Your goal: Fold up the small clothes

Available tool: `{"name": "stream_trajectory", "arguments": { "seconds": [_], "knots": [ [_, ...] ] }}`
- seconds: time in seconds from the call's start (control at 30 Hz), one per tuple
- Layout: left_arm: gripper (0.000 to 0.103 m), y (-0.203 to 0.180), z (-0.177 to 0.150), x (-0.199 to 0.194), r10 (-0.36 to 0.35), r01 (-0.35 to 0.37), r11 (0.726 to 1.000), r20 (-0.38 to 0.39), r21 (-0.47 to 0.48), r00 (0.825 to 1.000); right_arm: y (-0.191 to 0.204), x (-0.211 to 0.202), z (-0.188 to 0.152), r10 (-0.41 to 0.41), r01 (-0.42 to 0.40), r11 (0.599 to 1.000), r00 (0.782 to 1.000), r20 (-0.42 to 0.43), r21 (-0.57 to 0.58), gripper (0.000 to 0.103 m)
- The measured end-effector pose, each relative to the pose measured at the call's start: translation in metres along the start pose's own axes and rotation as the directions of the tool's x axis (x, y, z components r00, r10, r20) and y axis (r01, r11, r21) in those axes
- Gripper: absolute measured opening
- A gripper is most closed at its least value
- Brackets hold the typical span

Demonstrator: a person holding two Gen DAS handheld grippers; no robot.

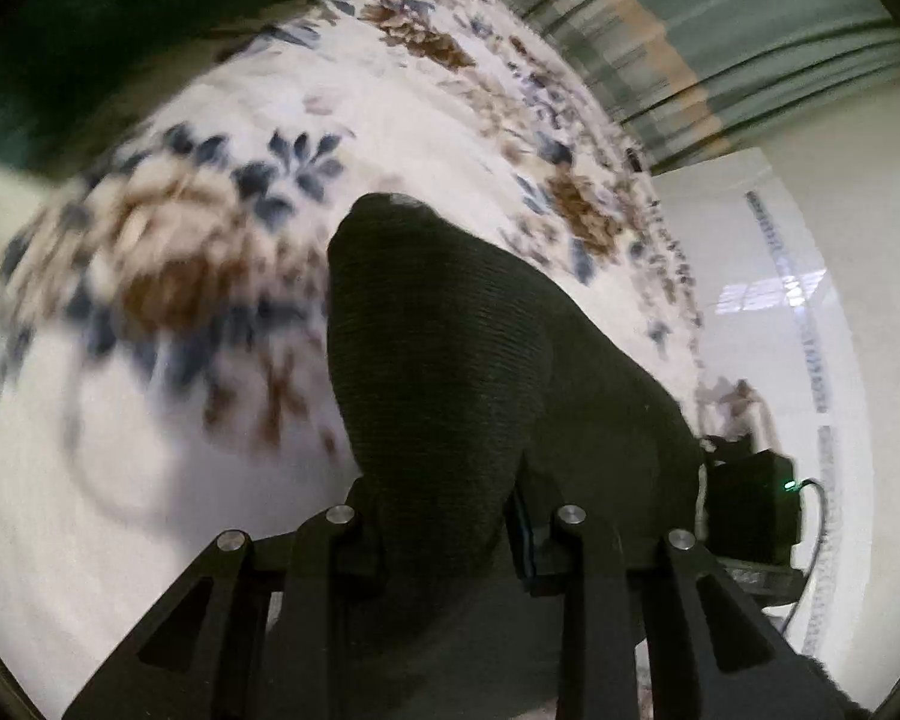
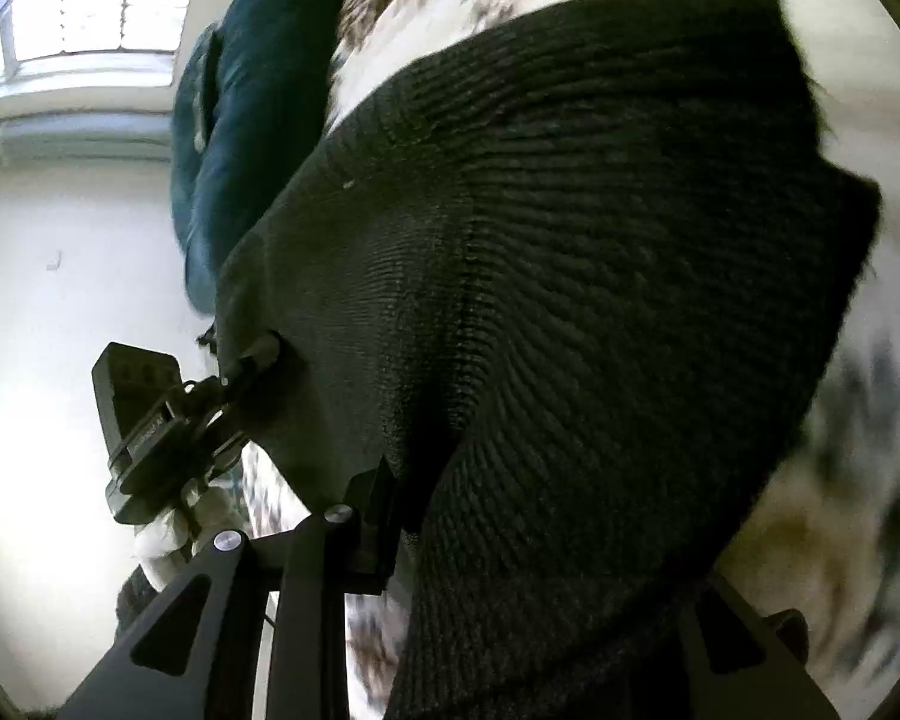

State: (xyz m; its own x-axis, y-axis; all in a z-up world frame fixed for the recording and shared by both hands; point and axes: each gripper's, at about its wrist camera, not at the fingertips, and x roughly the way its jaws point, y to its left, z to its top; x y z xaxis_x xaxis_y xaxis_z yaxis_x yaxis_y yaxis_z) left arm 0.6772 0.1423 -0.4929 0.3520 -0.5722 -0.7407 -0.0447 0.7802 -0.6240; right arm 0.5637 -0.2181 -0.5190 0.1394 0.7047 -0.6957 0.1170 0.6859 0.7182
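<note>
A black ribbed knit garment point(image 1: 438, 360) hangs in the air over a floral bedspread point(image 1: 222, 222). My left gripper point(image 1: 444, 516) is shut on one edge of it; the cloth bulges up between the jaws. In the right wrist view the same garment point(image 2: 570, 270) fills most of the frame, and my right gripper point(image 2: 444, 516) is shut on its lower edge, its right finger hidden under the cloth. The left gripper point(image 2: 252, 366) shows there too, pinching the garment's far left corner. The right gripper's body point(image 1: 750, 504) shows at the right of the left wrist view.
A dark teal cushion or blanket point(image 2: 240, 120) lies at the bedspread's far side, and it also shows in the left wrist view point(image 1: 90, 48). A bright window point(image 2: 96, 6) and white walls surround the bed. A curtain point(image 1: 720, 42) hangs beyond the bedspread.
</note>
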Motion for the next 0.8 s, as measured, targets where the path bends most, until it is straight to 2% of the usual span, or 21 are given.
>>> {"name": "stream_trajectory", "arguments": {
  "seconds": [0.07, 0.13, 0.23, 0.27, 0.3, 0.33, 0.37, 0.4, 0.43, 0.47, 0.53, 0.57, 0.6, 0.63, 0.67, 0.73, 0.8],
  "knots": [
    [0.026, 0.007, 0.016, 0.025, 0.061, -0.061, 0.998, -0.061, 0.014, 0.996, -0.011, 0.002, 0.019, -0.036, 0.036, 0.999, 0.999, -0.014, 0.016, 0.028],
    [0.033, 0.012, 0.021, 0.038, 0.102, -0.102, 0.995, -0.088, 0.012, 0.991, -0.015, 0.012, 0.028, -0.068, 0.068, 0.997, 0.997, -0.044, 0.018, 0.03],
    [0.036, 0.012, 0.016, 0.036, 0.115, -0.115, 0.993, -0.073, 0.01, 0.991, -0.004, 0.0, 0.025, -0.215, 0.214, 0.977, 0.976, -0.046, -0.025, 0.048],
    [0.036, 0.011, 0.013, 0.033, 0.118, -0.117, 0.993, -0.062, 0.01, 0.991, -0.002, -0.005, 0.019, -0.287, 0.286, 0.957, 0.957, -0.03, -0.046, 0.056],
    [0.038, 0.008, 0.007, 0.028, 0.139, -0.139, 0.99, -0.044, 0.012, 0.989, -0.001, -0.011, 0.01, -0.395, 0.394, 0.917, 0.919, -0.003, -0.067, 0.06],
    [0.039, 0.005, 0.001, 0.022, 0.169, -0.169, 0.986, -0.022, 0.015, 0.985, 0.001, -0.012, 0.006, -0.443, 0.443, 0.893, 0.896, 0.012, -0.076, 0.062],
    [0.039, -0.001, -0.006, 0.015, 0.217, -0.217, 0.976, 0.003, 0.034, 0.976, 0.001, -0.017, -0.003, -0.515, 0.516, 0.852, 0.856, 0.031, -0.088, 0.062],
    [0.039, -0.005, -0.005, 0.012, 0.256, -0.257, 0.965, 0.019, 0.046, 0.967, -0.003, -0.022, -0.014, -0.562, 0.564, 0.821, 0.826, 0.05, -0.091, 0.064],
    [0.04, -0.01, -0.01, 0.007, 0.287, -0.289, 0.956, 0.035, 0.053, 0.957, -0.006, -0.025, -0.02, -0.576, 0.578, 0.812, 0.816, 0.056, -0.081, 0.068],
    [0.041, -0.013, -0.013, 0.001, 0.316, -0.318, 0.946, 0.049, 0.06, 0.948, -0.01, -0.031, -0.029, -0.607, 0.61, 0.791, 0.792, 0.061, -0.049, 0.071],
    [0.06, -0.026, -0.026, -0.016, 0.364, -0.371, 0.926, 0.095, 0.069, 0.927, -0.01, -0.044, -0.045, -0.649, 0.653, 0.758, 0.755, 0.09, -0.015, 0.074],
    [0.063, -0.035, -0.037, -0.027, 0.366, -0.376, 0.924, 0.122, 0.073, 0.922, -0.008, -0.052, -0.056, -0.683, 0.689, 0.725, 0.722, 0.111, -0.017, 0.077],
    [0.071, -0.043, -0.042, -0.035, 0.374, -0.388, 0.918, 0.144, 0.081, 0.916, 0.002, -0.056, -0.065, -0.711, 0.719, 0.694, 0.691, 0.133, -0.026, 0.082],
    [0.089, -0.051, -0.049, -0.042, 0.392, -0.409, 0.907, 0.16, 0.095, 0.906, 0.009, -0.06, -0.073, -0.721, 0.732, 0.68, 0.677, 0.148, -0.034, 0.096],
    [0.099, -0.062, -0.059, -0.051, 0.421, -0.442, 0.89, 0.17, 0.113, 0.891, 0.02, -0.064, -0.083, -0.733, 0.748, 0.662, 0.659, 0.17, -0.045, 0.103],
    [0.103, -0.077, -0.07, -0.064, 0.451, -0.475, 0.872, 0.181, 0.117, 0.874, 0.053, -0.076, -0.099, -0.761, 0.787, 0.615, 0.609, 0.225, -0.047, 0.103],
    [0.103, -0.093, -0.084, -0.081, 0.484, -0.509, 0.853, 0.192, 0.116, 0.854, 0.079, -0.091, -0.114, -0.767, 0.803, 0.594, 0.58, 0.274, -0.037, 0.103]
  ]
}}
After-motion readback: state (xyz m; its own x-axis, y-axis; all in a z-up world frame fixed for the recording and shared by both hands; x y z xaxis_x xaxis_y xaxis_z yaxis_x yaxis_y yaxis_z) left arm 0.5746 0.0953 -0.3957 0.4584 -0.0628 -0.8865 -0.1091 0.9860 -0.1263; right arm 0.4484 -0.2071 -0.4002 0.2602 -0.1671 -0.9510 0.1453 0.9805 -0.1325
